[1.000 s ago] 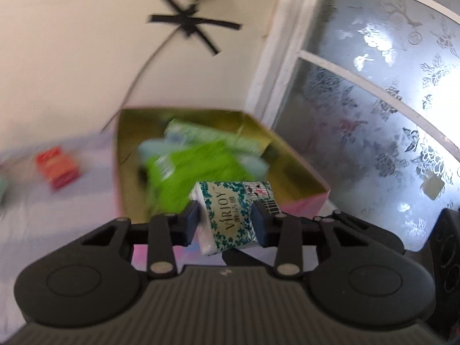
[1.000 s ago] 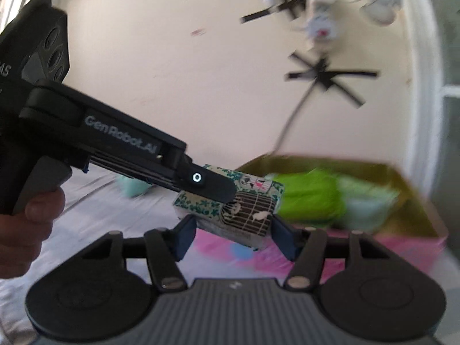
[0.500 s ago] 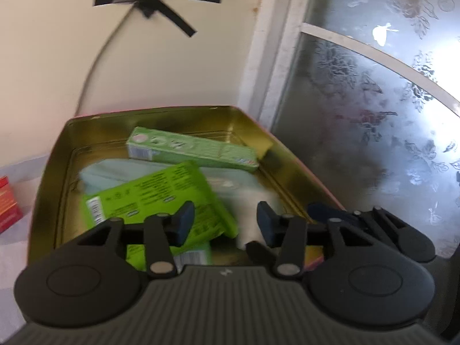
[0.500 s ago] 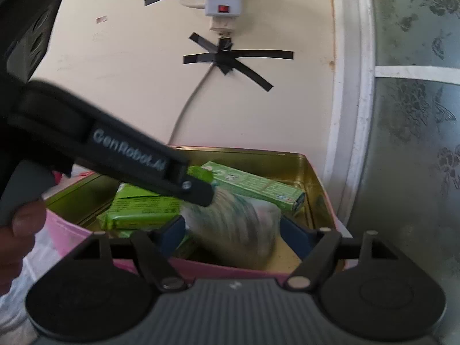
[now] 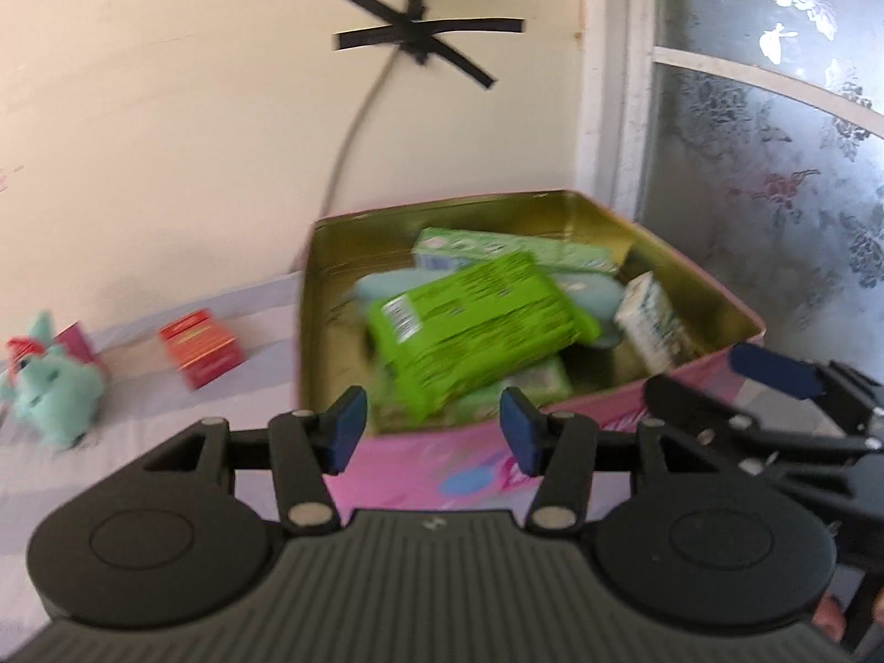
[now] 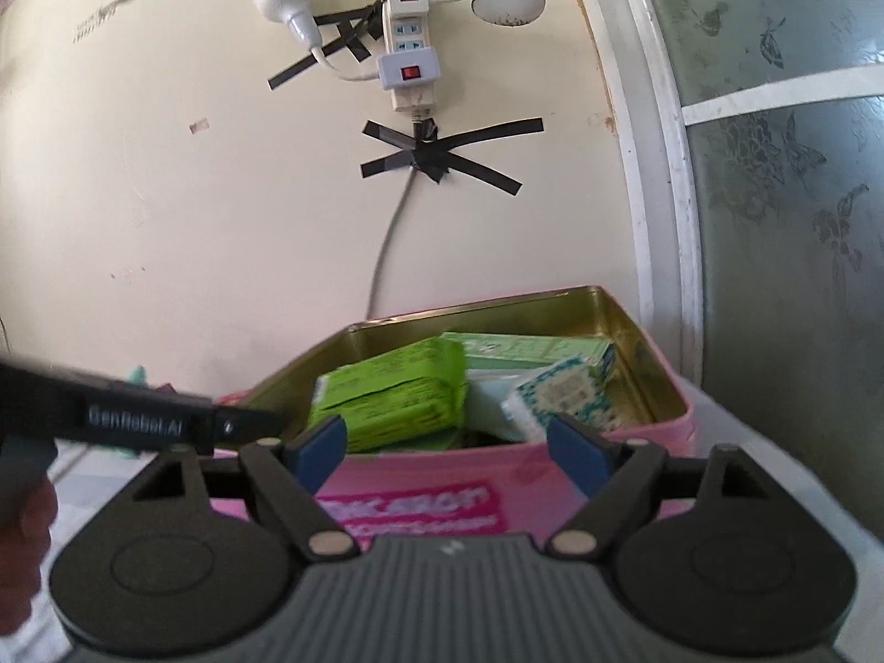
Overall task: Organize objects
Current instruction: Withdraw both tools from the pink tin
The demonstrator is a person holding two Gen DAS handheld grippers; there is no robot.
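A pink tin box [image 5: 713,381] with a gold inside [image 6: 652,387] stands against the wall. In it lie a bright green packet [image 5: 475,326] [image 6: 392,392], a long green carton [image 5: 514,246] [image 6: 530,345], a pale blue pack [image 5: 596,293] and the white-and-teal tissue pack [image 5: 652,326] [image 6: 558,392], leaning at the right side. My left gripper [image 5: 431,431] is open and empty just before the box's near wall. My right gripper [image 6: 447,445] is open and empty, also just before the box.
A red box [image 5: 201,348] and a teal plush toy [image 5: 52,387] sit on the pale cloth left of the tin. A taped cable [image 6: 387,254] runs down the wall from a power strip [image 6: 409,50]. A frosted glass door [image 5: 773,166] stands to the right.
The tissue pack that both grippers held one second ago now lies in the tin. Both grippers have opened and drawn back from over the box to its near side.
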